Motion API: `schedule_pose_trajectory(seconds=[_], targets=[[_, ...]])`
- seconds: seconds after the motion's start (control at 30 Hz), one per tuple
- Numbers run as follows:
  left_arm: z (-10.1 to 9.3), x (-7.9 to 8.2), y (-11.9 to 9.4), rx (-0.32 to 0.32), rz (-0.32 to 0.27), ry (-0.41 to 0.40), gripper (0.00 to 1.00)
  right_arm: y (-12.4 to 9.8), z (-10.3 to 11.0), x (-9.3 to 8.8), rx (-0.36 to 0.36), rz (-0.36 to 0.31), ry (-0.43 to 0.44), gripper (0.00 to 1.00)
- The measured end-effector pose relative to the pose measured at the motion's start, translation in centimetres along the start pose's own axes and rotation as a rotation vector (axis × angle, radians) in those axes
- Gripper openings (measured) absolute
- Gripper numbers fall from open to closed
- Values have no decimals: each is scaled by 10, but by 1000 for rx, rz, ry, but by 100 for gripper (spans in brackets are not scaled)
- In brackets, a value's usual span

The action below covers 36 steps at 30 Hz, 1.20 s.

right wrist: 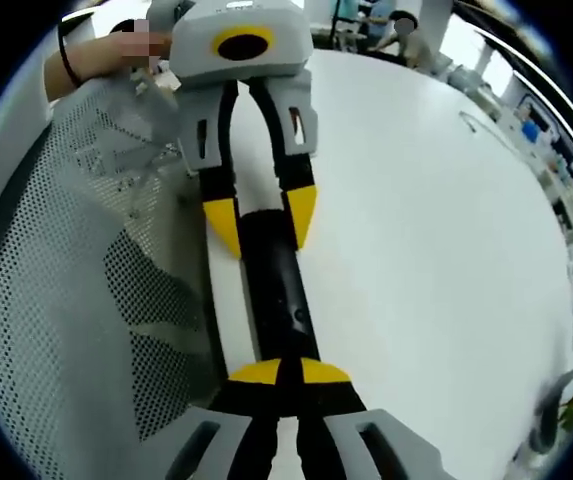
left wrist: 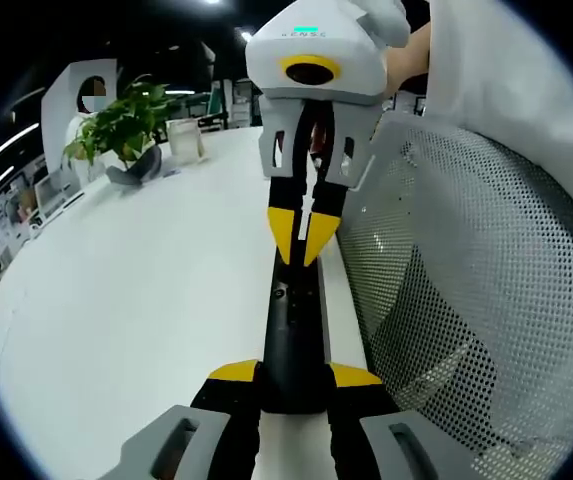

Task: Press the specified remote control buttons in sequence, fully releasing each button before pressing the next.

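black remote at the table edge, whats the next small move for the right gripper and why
Probably lift the right gripper straight up off the slim black remote. Its closed yellow tips sit on the remote's upper face, seemingly on a button, while the left gripper clamps the remote's sides on the white table. A full release should come before the next press.

1. Small grey lettering runs across the top of the right gripper's [left wrist: 304, 238] white housing, seen in the left gripper view; it is too blurred to read.
2. No other text, label or number is legible.
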<state>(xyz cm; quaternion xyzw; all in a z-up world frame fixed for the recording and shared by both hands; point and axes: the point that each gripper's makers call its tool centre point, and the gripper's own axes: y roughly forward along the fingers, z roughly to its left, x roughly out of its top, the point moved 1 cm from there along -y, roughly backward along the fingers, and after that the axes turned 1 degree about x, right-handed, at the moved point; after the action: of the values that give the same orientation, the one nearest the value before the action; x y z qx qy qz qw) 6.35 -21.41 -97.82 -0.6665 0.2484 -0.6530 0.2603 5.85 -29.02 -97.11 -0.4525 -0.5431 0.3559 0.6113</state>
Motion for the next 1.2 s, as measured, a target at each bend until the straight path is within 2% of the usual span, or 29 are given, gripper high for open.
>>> schedule_pose_trajectory(seconds=[0.07,0.1,0.13,0.23,0.57,0.63,0.77,0.9,1.2], targets=[[0,0,0,0,0,0,24,1,1,-1,-4,5,-28,1],[-1,0,0,0,-1,0,24,1,0,-1,-20,22,-106,1],[-1,0,0,0,-1,0,24,2,1,-1,-32,36,-135,1],[-1,0,0,0,0,2,24,3,3,0,-34,41,-65,1],[-2,-1,1,0,1,4,24,2,2,-1,-26,1,-45,2],[-2,-1,1,1,0,1,24,2,2,-1,-30,1,-80,1],[-1,-1,0,3,-3,-4,24,2,2,0,-40,2,-97,1],[0,-2,0,3,-4,-4,24,1,1,0,-37,-8,-63,2],[1,-2,0,3,-3,-4,24,1,-1,-2,-36,-8,-43,1]])
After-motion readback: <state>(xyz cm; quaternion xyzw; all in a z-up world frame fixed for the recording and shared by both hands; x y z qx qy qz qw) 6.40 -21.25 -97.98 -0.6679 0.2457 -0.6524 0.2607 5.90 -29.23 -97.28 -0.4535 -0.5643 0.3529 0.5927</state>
